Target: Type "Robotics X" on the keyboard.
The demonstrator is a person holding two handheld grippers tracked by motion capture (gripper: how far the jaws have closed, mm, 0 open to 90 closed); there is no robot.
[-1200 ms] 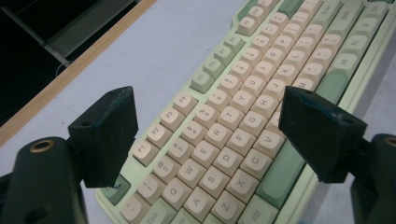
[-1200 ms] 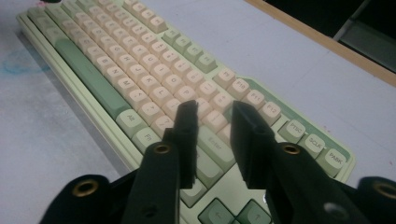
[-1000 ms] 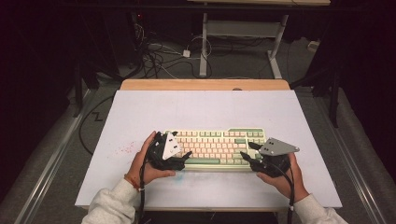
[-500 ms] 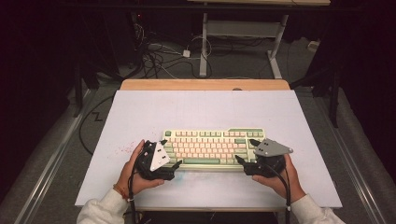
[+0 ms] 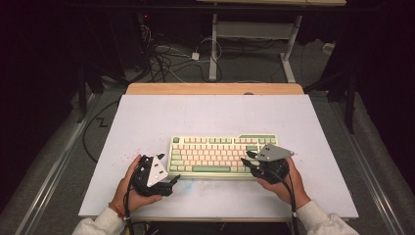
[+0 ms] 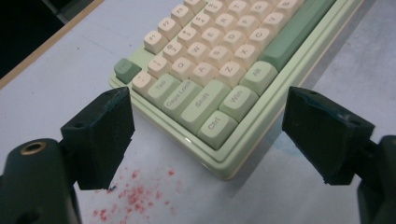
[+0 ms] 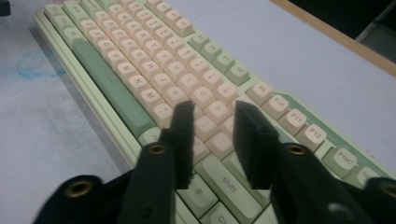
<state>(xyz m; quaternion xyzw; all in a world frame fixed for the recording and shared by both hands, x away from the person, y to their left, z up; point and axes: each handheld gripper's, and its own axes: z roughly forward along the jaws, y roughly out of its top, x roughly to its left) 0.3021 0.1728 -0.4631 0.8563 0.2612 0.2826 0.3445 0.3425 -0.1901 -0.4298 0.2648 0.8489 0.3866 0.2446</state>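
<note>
the keyboard (image 5: 222, 156) is lying flat near the front middle of the white table (image 5: 147, 122), long side toward the person. the left gripper (image 5: 166, 180) is sitting just off the keyboard's near left corner, released, its jaws standing wide with nothing between them. the right gripper (image 5: 248, 160) is hovering over the right-hand keys (image 7: 205, 98), its jaws having just been closing to a narrow gap, with nothing gripped between them. judging by this, the step in hand is lining up on a key or the keyboard's ends, and the next move is calling for a steady, careful lowering. red specks (image 6: 135, 196) are marking the table by the left corner, and a faint blue smudge (image 7: 35, 63) is showing beside the front edge; nothing is standing in the way.
</note>
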